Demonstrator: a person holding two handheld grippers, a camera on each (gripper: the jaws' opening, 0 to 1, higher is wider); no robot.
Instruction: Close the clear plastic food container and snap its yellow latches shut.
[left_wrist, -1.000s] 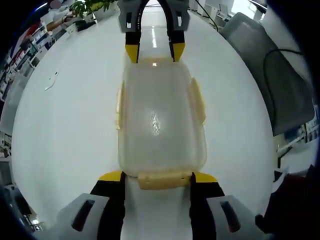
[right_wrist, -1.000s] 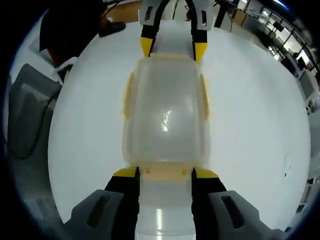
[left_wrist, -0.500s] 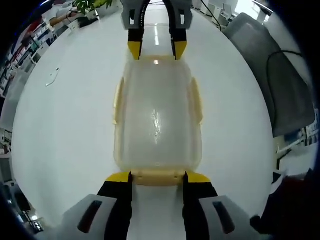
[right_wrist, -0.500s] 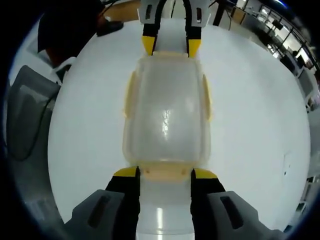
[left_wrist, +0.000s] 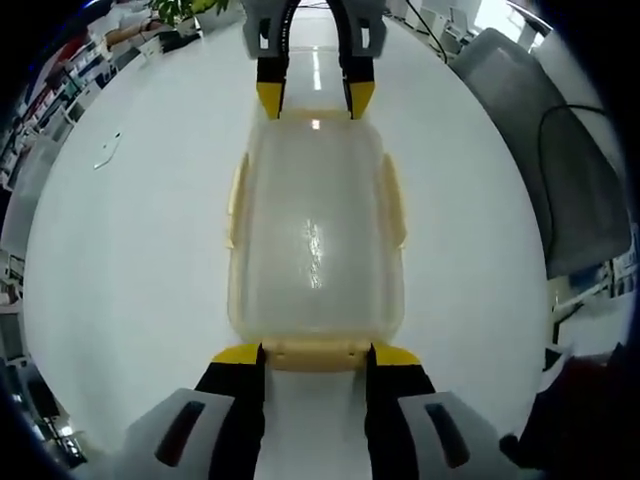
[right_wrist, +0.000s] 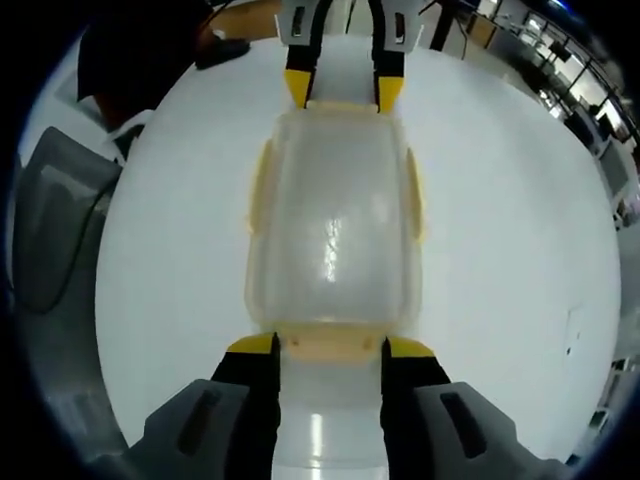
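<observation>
Two grippers: one at each short end of the container, facing each other.
Left gripper view, container (left_wrist: 316, 235): lid on, lying lengthwise on the white table (left_wrist: 120, 260), away from its edges.
Left gripper (left_wrist: 315, 352): released, yellow fingertips (left_wrist: 238, 353) spread either side of the near end latch (left_wrist: 316, 352).
Right gripper (left_wrist: 310, 98): at the far end.
Right gripper view, container (right_wrist: 332, 230): lengthwise again, side latches (right_wrist: 258, 190) flat along its long walls.
Right gripper (right_wrist: 330, 345): released, fingertips (right_wrist: 409, 346) flanking the near latch.
Left gripper (right_wrist: 340, 88): opposite, at the far end.
</observation>
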